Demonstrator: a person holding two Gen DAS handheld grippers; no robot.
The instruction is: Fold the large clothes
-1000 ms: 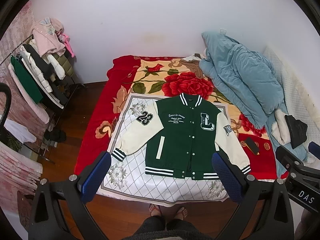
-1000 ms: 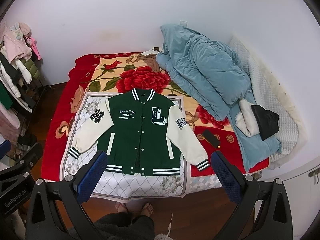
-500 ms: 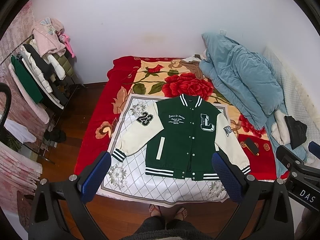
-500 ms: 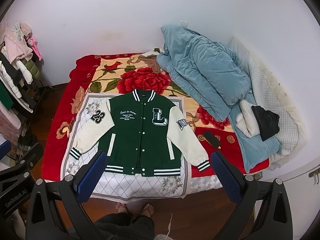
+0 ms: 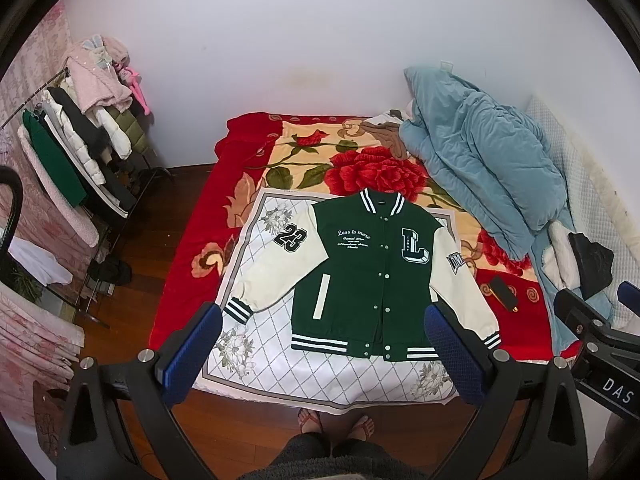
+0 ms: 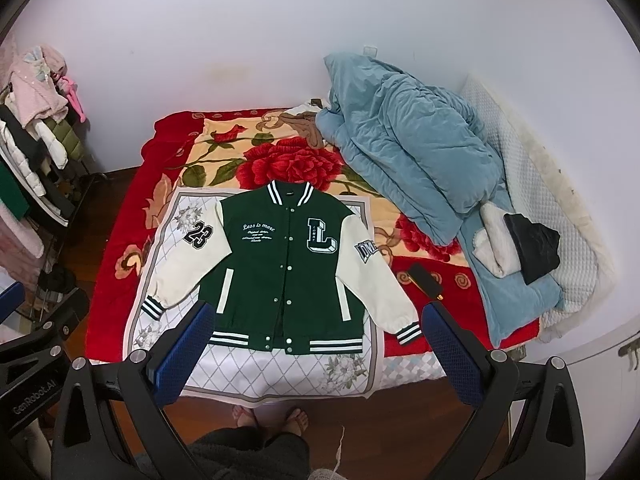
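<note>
Nearest the cameras, the left hand-held gripper [image 5: 320, 354] and the right hand-held gripper [image 6: 316, 350] are both hanging above the foot of the bed [image 5: 188, 248] with their blue-padded fingers spread wide, gripping nothing. The person's bare feet [image 5: 336, 424] are standing on the wooden floor just below.

Beyond them, the green varsity jacket [image 5: 372, 276] is lying face up, snapped closed and flat on a white diamond-patterned sheet [image 5: 280, 364], hem toward the person, collar away, cream sleeves angling outward. No fold looks begun yet.

To start well, each gripper is probably best going to its own side: pinching a striped cuff [image 6: 408, 334] or shoulder seam through one layer only, lifting low, and laying the sleeve across the green front so it lies without bunching. Catching the sheet underneath is the risk.

Just right of the jacket a small black object [image 6: 426, 286] is resting on the red rose blanket [image 6: 292, 164]. Farther back a blue quilt [image 6: 404, 152] is heaped, well apart.
</note>
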